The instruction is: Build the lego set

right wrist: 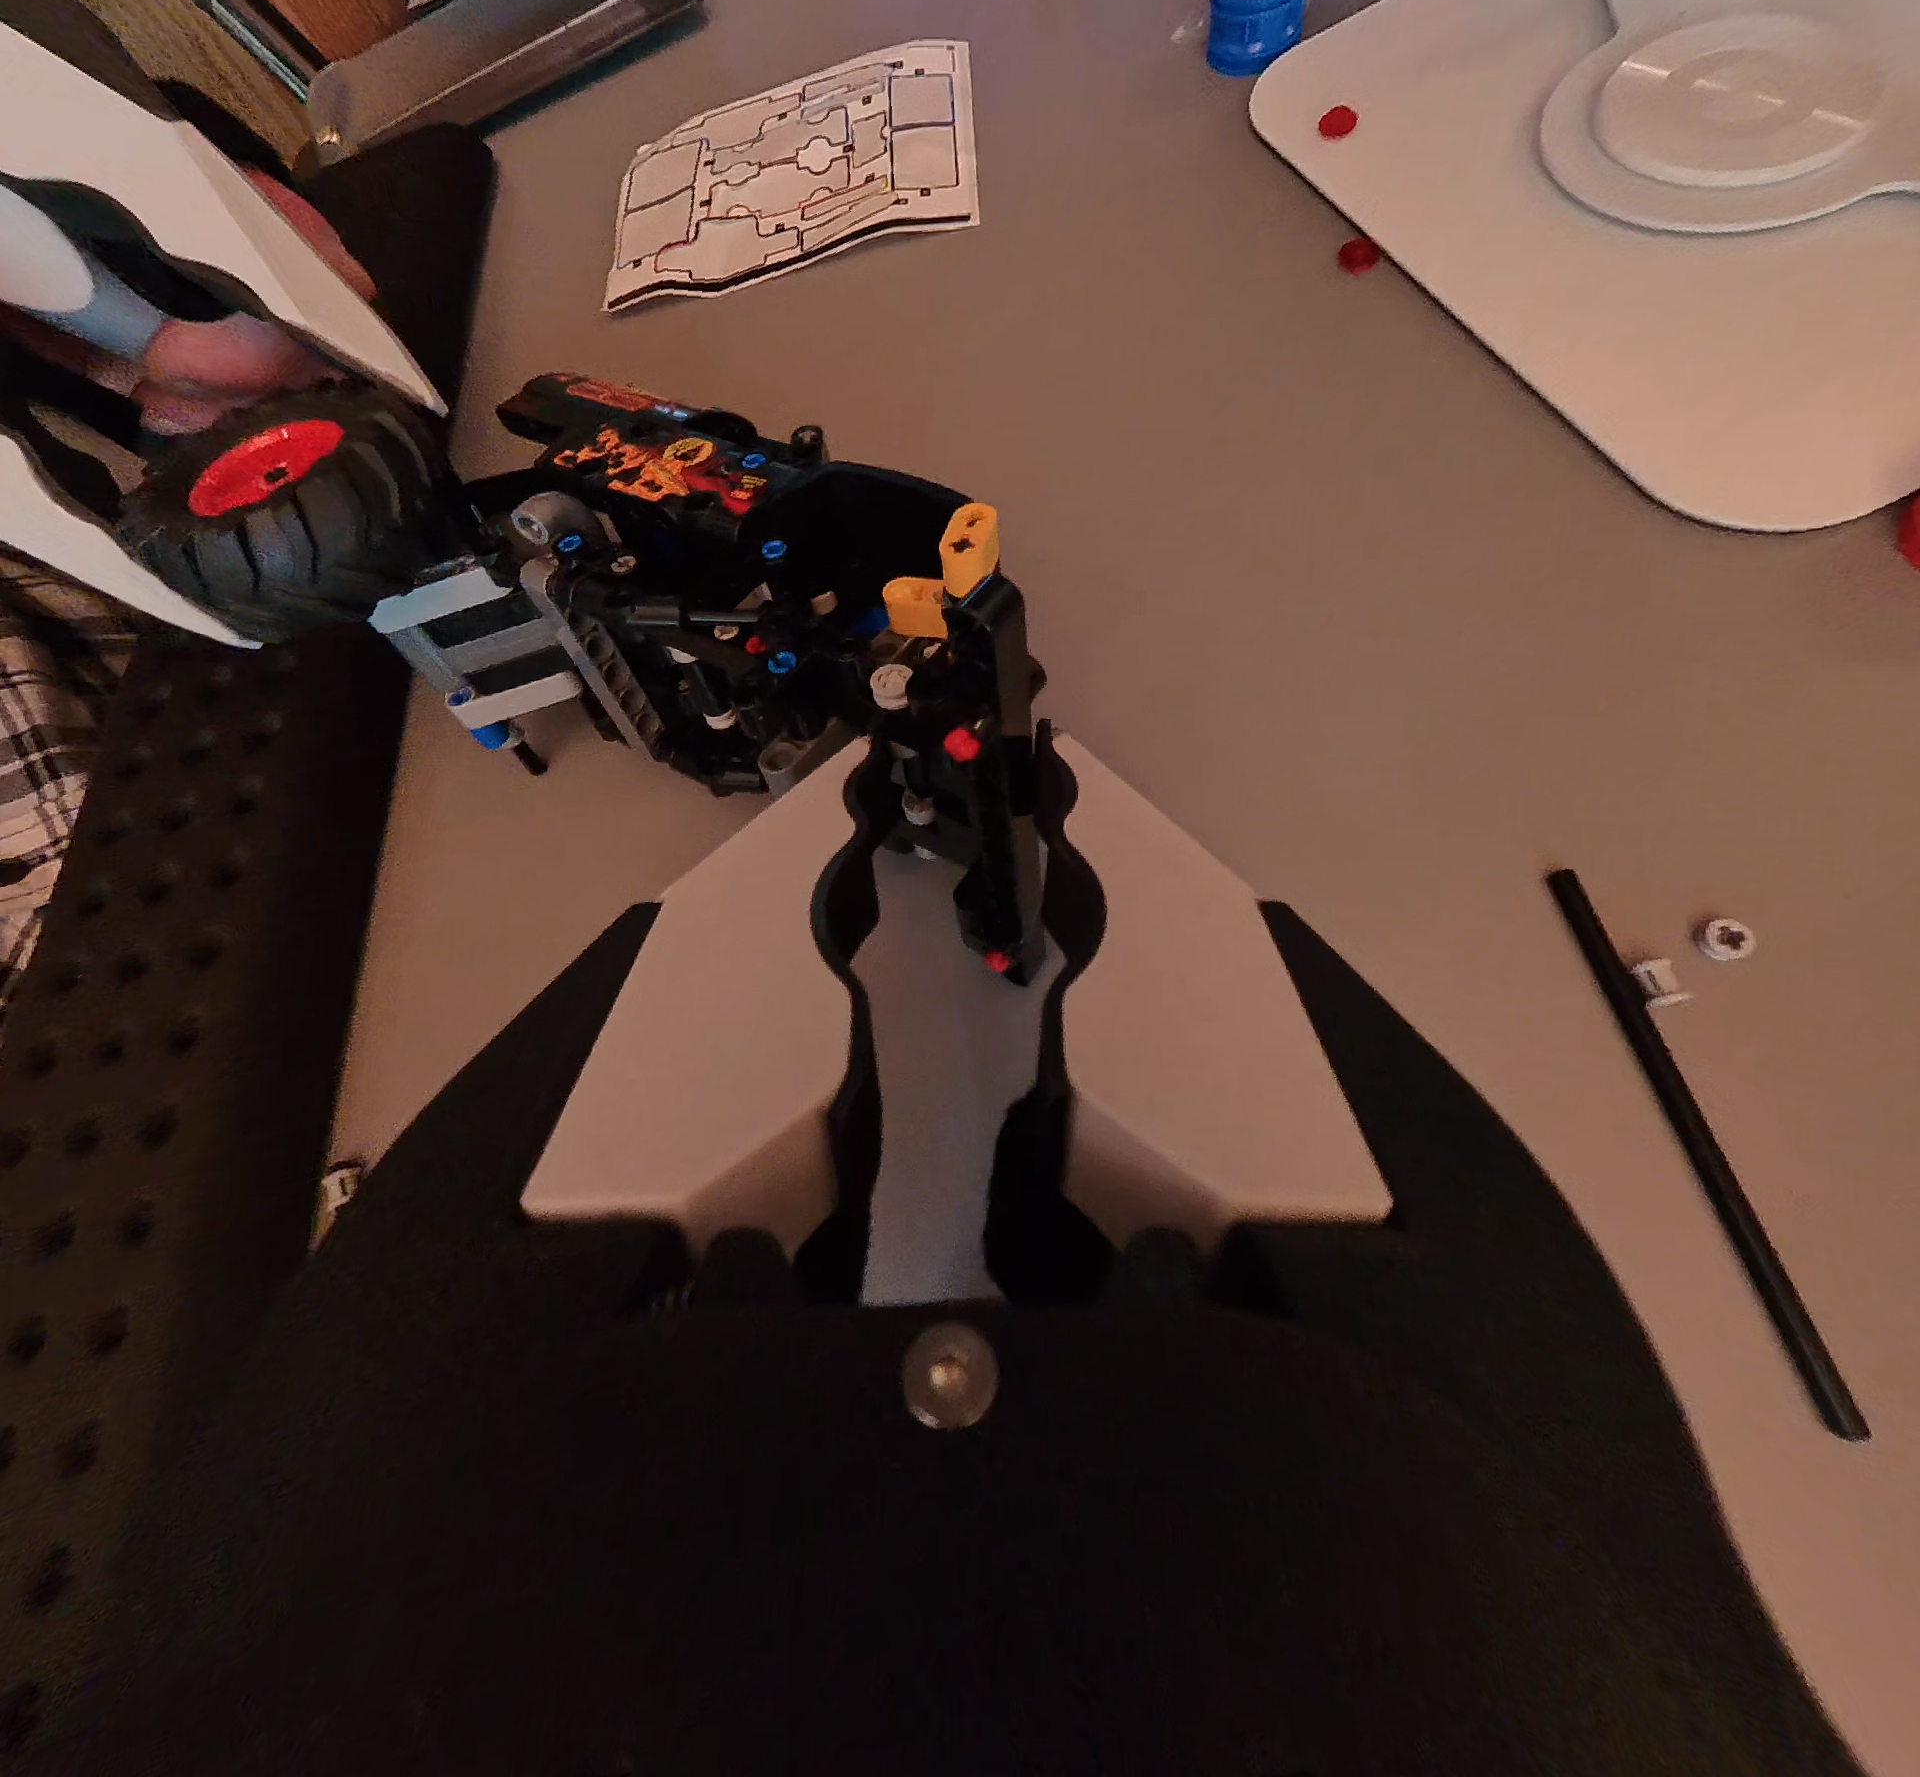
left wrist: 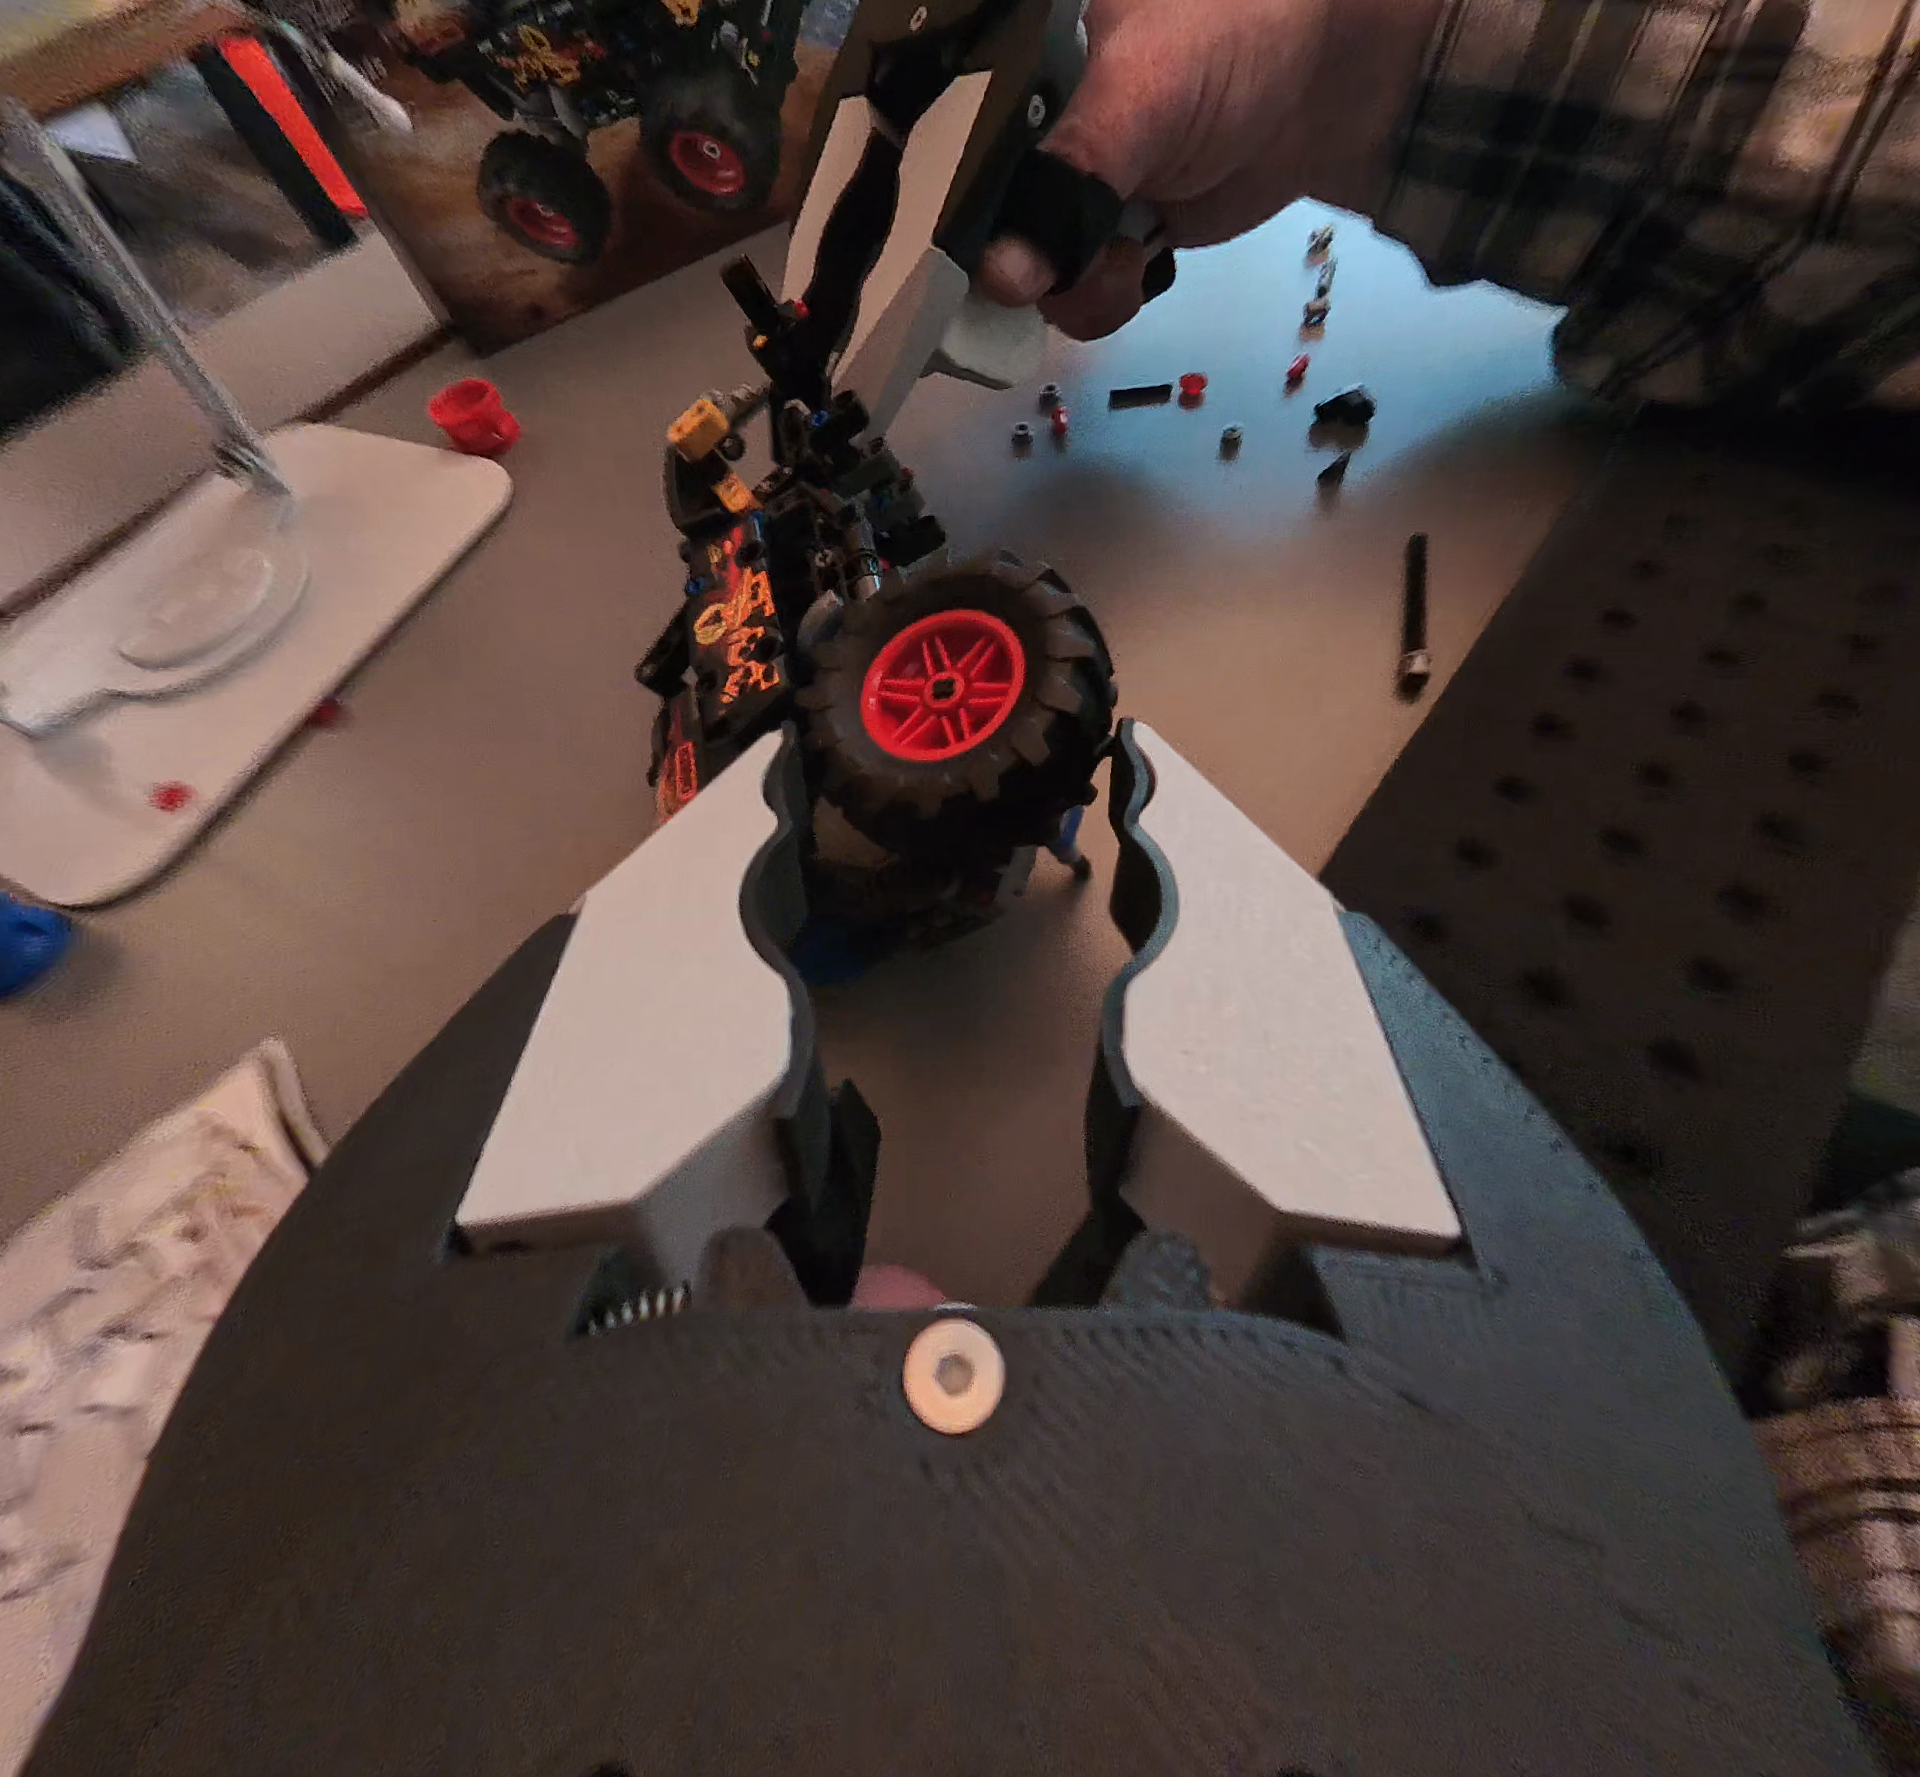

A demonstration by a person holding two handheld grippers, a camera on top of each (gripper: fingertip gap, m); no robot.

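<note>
Left tongs [left wrist: 951,771] closed around the black tyre of the red-hubbed wheel [left wrist: 943,685], pads touching its tread on both sides. Right tongs [right wrist: 961,771] clamped on the black frame [right wrist: 987,792] sticking out at the truck's other end; same tongs seen from the left view [left wrist: 852,377], gripping from above. Half-built truck [right wrist: 665,574] lying on its side on the grey desk [right wrist: 1247,636], held between both tongs.

Step in hand, by the look of it: fitting or seating the wheel on its axle, with the right tongs bracing the chassis. Next move likely calls for a straight push along the axle line, steady counter-hold, no twisting of the thin frame.

Farther out: black axle rod [right wrist: 1704,1156] and 2 small grey bushes [right wrist: 1727,938] to the right, sticker sheet [right wrist: 800,169] beyond the truck, 2 blue rims [right wrist: 1257,8], white stand base [right wrist: 1558,273], set box [left wrist: 582,65].
</note>
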